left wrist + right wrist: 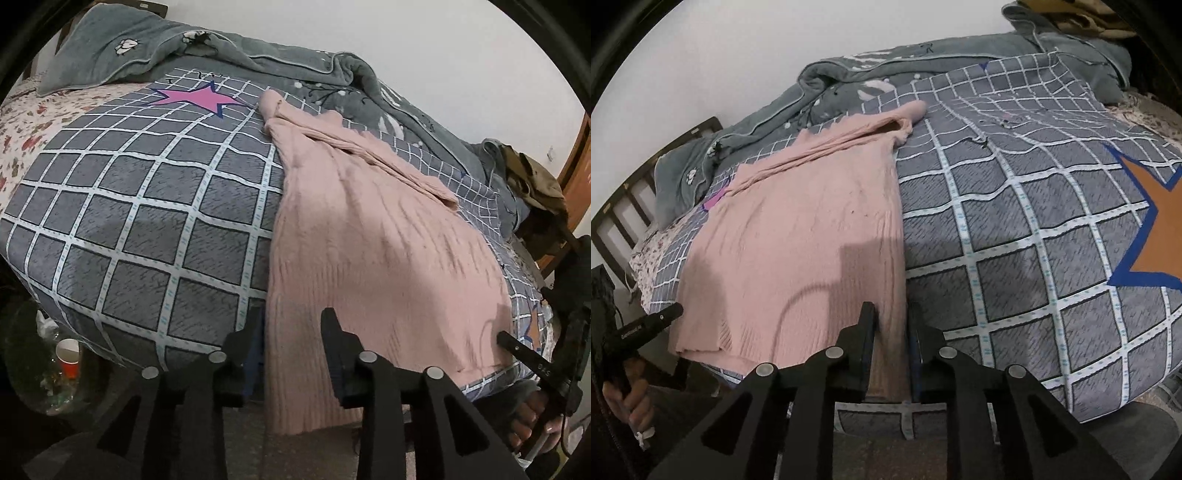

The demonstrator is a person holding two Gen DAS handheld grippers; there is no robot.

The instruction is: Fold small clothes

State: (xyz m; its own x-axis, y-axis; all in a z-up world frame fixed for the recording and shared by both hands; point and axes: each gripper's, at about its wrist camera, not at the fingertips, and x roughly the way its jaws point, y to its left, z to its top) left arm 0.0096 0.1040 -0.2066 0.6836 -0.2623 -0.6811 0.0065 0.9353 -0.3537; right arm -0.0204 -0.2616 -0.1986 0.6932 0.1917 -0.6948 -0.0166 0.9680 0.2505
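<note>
While the left gripper (291, 332) stands part open astride the near left hem of the pink sweater (369, 229), unpinched, the right gripper (892, 325) straddles the right hem, jaws narrow; grip unclear. The sweater lies flat on the checked quilt (147, 221), sleeve folded across. Next, I judge, comes folding hem toward collar. The grey blanket (258, 55) beyond leaves room.

Checked bedspread (140, 206) lying bare beside pink sweater (369, 240), leaving free room; bunched grey blanket (229, 48) blocking far edge, headboard (631, 206) closing off one end.
</note>
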